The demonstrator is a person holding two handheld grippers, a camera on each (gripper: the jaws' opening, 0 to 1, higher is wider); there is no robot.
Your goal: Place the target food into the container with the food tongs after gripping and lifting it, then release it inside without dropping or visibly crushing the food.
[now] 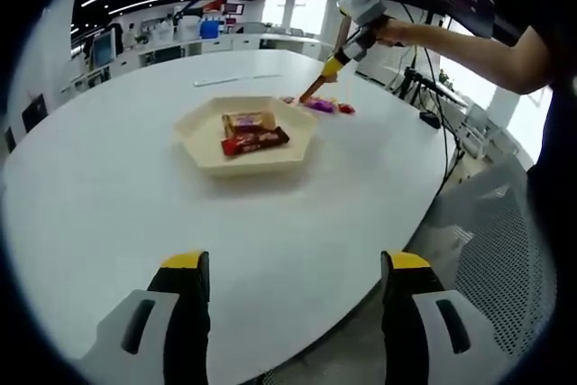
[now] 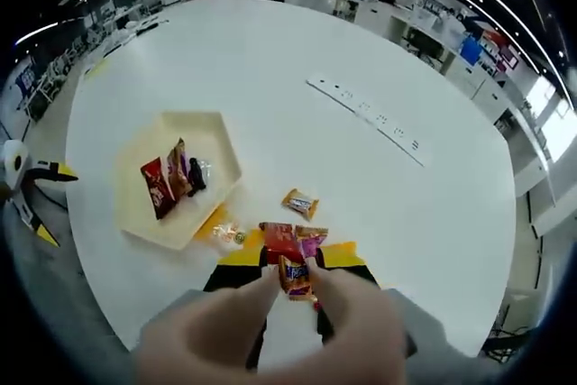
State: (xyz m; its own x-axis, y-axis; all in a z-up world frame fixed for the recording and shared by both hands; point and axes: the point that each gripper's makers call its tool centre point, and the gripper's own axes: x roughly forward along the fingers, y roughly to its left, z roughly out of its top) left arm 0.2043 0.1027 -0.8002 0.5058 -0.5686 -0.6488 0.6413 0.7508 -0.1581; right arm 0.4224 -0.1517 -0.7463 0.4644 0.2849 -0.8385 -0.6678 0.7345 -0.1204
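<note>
I see a big white round desk [image 1: 108, 214], a mesh chair [image 1: 505, 241] beside it, and a long power strip [image 2: 365, 117] on it.

No text, brand or number could be read. The printed wrappers of the red and brown snack packets [image 1: 251, 132] in the cream hexagonal tray [image 1: 203, 146] were too small and blurred to make out, and so was the orange wrapper [image 2: 295, 277] between the right gripper's [image 2: 290, 281] jaws.
</note>
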